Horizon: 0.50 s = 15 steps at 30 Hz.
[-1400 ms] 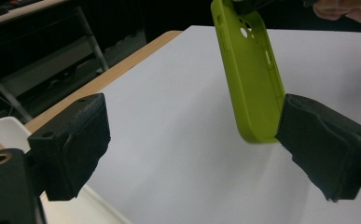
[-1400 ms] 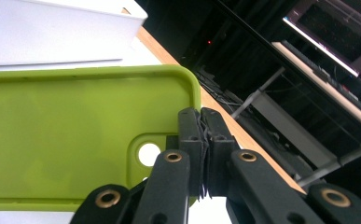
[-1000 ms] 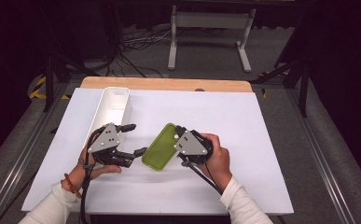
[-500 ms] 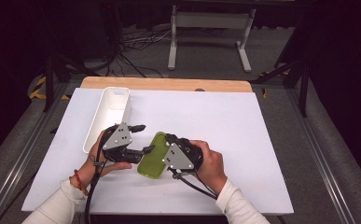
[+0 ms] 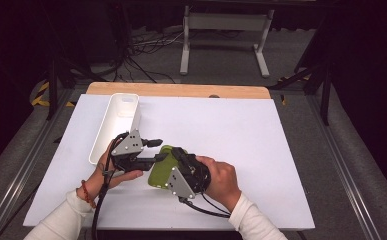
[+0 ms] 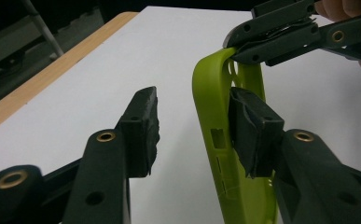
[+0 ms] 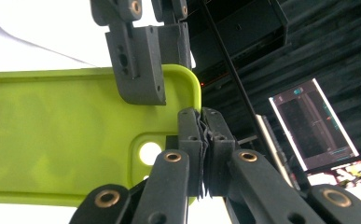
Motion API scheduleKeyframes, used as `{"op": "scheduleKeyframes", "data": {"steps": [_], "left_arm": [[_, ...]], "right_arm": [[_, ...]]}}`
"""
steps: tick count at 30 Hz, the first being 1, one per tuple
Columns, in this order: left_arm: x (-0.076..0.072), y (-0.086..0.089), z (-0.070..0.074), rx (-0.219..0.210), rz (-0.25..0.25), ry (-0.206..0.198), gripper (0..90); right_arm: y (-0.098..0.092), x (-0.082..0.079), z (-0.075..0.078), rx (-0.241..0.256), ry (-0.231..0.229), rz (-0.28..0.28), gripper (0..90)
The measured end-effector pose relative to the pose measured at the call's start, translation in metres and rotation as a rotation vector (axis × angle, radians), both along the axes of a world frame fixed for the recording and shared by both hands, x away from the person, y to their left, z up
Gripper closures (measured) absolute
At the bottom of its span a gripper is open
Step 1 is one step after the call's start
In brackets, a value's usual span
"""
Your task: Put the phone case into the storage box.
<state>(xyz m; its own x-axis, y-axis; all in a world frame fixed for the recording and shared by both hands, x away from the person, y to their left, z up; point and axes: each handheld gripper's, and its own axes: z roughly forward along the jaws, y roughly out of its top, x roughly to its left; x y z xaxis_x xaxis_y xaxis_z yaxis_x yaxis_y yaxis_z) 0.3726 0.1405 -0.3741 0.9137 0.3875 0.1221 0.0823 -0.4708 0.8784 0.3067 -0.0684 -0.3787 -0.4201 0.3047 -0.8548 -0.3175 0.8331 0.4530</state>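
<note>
A lime-green phone case point(image 5: 160, 170) is held up on edge above the white table point(image 5: 241, 135). My right gripper point(image 5: 176, 156) is shut on the case's rim near the camera hole, as the right gripper view shows at the case point(image 7: 66, 135) and the gripper point(image 7: 201, 119). My left gripper point(image 5: 157, 150) is open and straddles the case's side wall. In the left gripper view one jaw stands inside the case point(image 6: 215, 135) and the other outside; the left gripper point(image 6: 194, 112) has not closed. The right gripper point(image 6: 243, 44) pinches the case's far end.
A long white tray point(image 5: 117, 120) lies just behind the left hand. A wooden strip point(image 5: 181, 90) edges the table's far side. Bare table spreads to the right and behind. Cables trail from both grippers toward the front edge.
Both hands have come together near the front centre. The right gripper carried the case leftward and tipped it on edge; the left gripper moved right and now straddles its wall.
</note>
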Motion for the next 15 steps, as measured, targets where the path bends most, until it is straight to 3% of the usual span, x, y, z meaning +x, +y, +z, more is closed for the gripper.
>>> {"op": "scheduleKeyframes", "data": {"steps": [4, 11, 15], "left_arm": [[-0.0011, -0.0003, 0.0014, -0.003, -0.013, -0.002, 60.2], [-0.003, -0.0001, 0.0029, -0.009, -0.04, 0.001, 73.5], [-0.0042, 0.0009, 0.0044, -0.014, -0.032, -0.005, 76.3]], "right_arm": [[0.0033, -0.0037, -0.0017, -0.041, -0.033, 0.007, 88.2], [0.004, -0.0056, -0.0006, -0.051, -0.042, 0.015, 88.1], [0.0034, -0.0065, 0.0001, -0.048, -0.046, 0.016, 87.5]]}}
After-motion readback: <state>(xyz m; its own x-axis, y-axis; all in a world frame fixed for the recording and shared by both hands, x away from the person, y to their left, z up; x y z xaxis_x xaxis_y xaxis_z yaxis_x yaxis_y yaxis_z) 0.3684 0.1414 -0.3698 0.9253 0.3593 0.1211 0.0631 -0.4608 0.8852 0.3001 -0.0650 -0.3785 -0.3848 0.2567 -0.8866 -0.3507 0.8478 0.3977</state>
